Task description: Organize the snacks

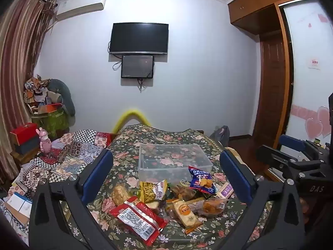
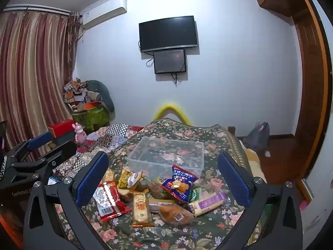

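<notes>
A pile of snack packets lies on the floral cloth: a red packet (image 1: 138,218) (image 2: 109,201), a blue biscuit packet (image 1: 200,180) (image 2: 180,182), a yellow packet (image 1: 152,189) (image 2: 129,178), a cream cake bar (image 1: 186,211) (image 2: 141,208) and a purple-labelled bar (image 2: 208,204). A clear plastic box (image 1: 173,160) (image 2: 168,155) stands empty just behind the pile. My left gripper (image 1: 166,177) is open and empty above the pile. My right gripper (image 2: 164,177) is open and empty above the pile too. Each gripper shows at the edge of the other's view.
A patchwork quilt (image 1: 68,154) lies left of the floral cloth (image 1: 124,235). A pink toy figure (image 1: 44,142) and red box (image 1: 24,133) stand at the left. A wooden wardrobe (image 1: 272,83) and bag (image 2: 258,134) are at the right.
</notes>
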Demonstrator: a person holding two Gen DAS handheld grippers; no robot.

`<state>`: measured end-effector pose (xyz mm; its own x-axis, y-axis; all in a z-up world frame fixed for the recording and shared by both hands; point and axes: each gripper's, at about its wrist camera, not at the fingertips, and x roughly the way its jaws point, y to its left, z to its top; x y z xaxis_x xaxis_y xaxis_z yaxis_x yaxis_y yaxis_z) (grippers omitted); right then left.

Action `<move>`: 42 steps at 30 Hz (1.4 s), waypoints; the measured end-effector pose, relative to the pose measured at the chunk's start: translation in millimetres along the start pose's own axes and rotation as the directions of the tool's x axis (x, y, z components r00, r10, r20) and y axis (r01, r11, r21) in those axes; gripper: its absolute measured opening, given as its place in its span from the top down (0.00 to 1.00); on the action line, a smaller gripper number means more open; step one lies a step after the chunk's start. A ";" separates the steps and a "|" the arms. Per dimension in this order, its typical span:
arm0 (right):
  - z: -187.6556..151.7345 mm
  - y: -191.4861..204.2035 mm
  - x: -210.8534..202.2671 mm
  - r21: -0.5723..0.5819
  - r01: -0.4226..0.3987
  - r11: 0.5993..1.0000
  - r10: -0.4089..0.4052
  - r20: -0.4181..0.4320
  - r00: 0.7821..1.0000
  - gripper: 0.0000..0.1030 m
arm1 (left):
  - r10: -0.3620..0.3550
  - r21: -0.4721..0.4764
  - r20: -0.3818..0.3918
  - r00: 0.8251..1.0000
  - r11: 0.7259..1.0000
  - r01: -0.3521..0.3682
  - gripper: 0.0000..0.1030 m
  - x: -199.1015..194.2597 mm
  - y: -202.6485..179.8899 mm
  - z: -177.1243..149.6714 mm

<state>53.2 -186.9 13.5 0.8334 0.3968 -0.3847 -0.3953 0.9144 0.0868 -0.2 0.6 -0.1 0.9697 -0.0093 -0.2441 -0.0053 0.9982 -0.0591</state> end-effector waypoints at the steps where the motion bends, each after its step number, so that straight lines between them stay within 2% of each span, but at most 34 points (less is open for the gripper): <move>1: -0.2 -0.4 -0.2 0.003 -0.001 1.000 0.001 0.003 1.000 0.00 | 0.001 -0.006 0.001 1.000 1.000 -0.001 0.00 -0.3 0.4 -0.1; 10: 5.1 3.1 -8.0 -0.003 0.009 1.000 -0.009 0.011 1.000 0.00 | 0.008 0.035 0.010 1.000 0.999 -0.008 0.00 -2.2 -8.0 -1.9; 42: 8.7 -1.6 -11.4 0.008 -0.004 1.000 0.003 0.040 0.999 0.00 | 0.013 0.026 0.005 1.000 1.000 -0.014 0.00 1.3 -5.4 -2.5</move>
<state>47.7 -192.2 25.7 0.8467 0.4028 -0.3476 -0.3953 0.9136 0.0956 0.5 -5.0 -2.6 0.9707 0.0044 -0.2402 -0.0122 0.9995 -0.0308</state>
